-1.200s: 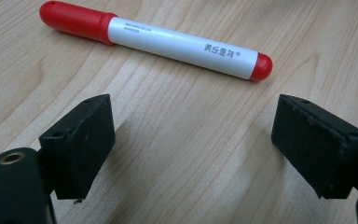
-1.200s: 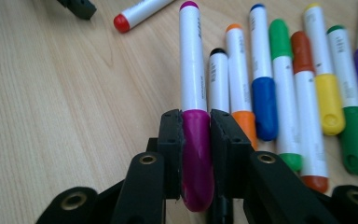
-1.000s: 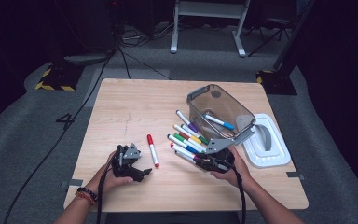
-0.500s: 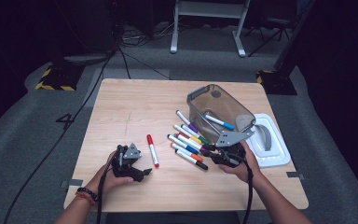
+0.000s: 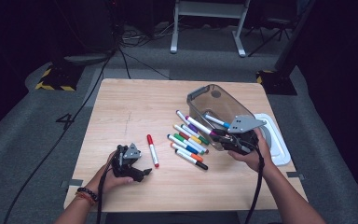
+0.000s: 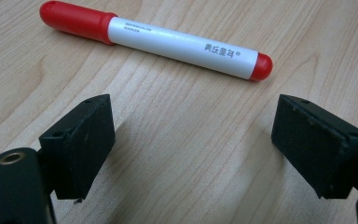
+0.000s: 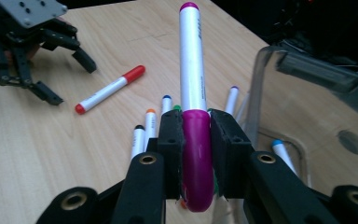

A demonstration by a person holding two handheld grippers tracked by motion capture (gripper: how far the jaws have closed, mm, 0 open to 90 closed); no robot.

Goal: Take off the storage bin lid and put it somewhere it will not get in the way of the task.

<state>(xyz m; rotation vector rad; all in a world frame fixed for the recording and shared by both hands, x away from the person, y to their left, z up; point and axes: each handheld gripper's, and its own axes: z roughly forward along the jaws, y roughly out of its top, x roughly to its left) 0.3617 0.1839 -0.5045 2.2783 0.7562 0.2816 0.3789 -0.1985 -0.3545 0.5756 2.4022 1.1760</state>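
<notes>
A: Starting at the left of the table, the left gripper point(image 5: 142, 173) sits low on the wood in the person's left hand point(image 5: 109, 175), jaws spread apart with nothing but bare tabletop between the pads.

B: And just past its tips lies the red marker point(image 6: 154, 39), white barrel, red cap, flat on the table point(image 5: 126, 107), close to the jaws but apart from them.

A: Moving toward the middle, there's the row of loose markers point(image 5: 189, 142) lying side by side on the wood, caps in green, orange, blue, black and more.

B: Now the right gripper point(image 7: 196, 135). Its two black pads are clamped on the cap of a purple marker point(image 7: 192, 70), and the white barrel sticks straight out ahead of the jaws, clear of the tabletop.

A: From above, that marker point(image 5: 200, 126) is up off the loose row, with the right gripper at the near rim of the clear bin point(image 5: 200, 95).

B: Inside the bin there's already a blue-capped marker point(image 5: 216, 121) on the floor of it.

A: And furthest right, a white lid point(image 5: 279, 144) lies flat on the table beside the bin.
</notes>
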